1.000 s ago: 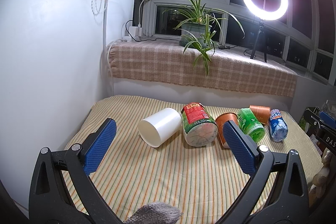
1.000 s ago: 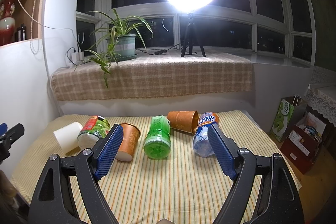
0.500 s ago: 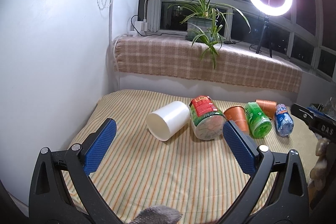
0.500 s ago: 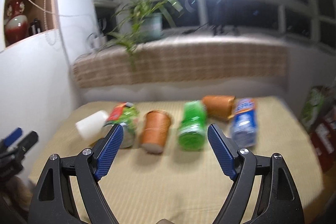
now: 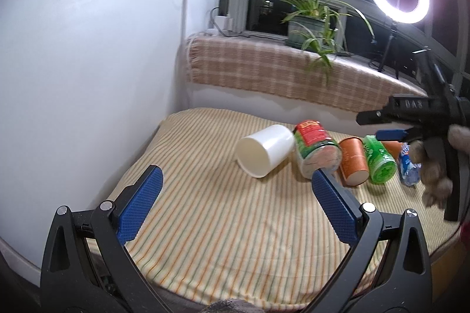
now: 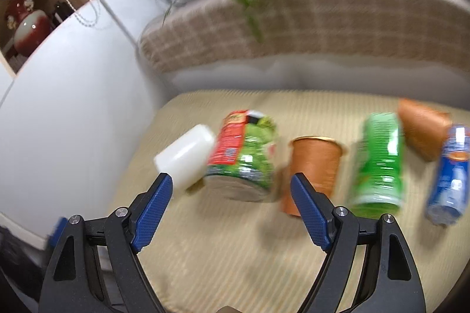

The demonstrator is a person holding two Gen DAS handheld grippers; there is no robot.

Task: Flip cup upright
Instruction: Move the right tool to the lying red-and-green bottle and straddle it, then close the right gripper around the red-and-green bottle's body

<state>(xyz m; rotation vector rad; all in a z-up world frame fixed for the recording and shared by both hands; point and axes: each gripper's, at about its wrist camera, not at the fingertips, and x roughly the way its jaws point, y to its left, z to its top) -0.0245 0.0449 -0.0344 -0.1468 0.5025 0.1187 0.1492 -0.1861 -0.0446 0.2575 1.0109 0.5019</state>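
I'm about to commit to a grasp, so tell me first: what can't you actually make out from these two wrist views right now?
- Right wrist view: all motion-blurred; label text on the red-green can and blue bottle is unreadable.
- Far orange cup: mostly hidden behind the green can and right gripper in the left wrist view.
- White cup: its closed base faces away in the left view; its mouth is hidden in the right view.
- Near orange cup: its lower end sits behind the right gripper's finger.

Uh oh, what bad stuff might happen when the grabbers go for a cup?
1. The white cup lies on its side touching the red-green can; a nudge could roll either.
2. The orange cup sits tight between that can and the green can, so the open right gripper may bump a neighbour.
3. The striped cloth looks soft, so an upright cup might wobble.
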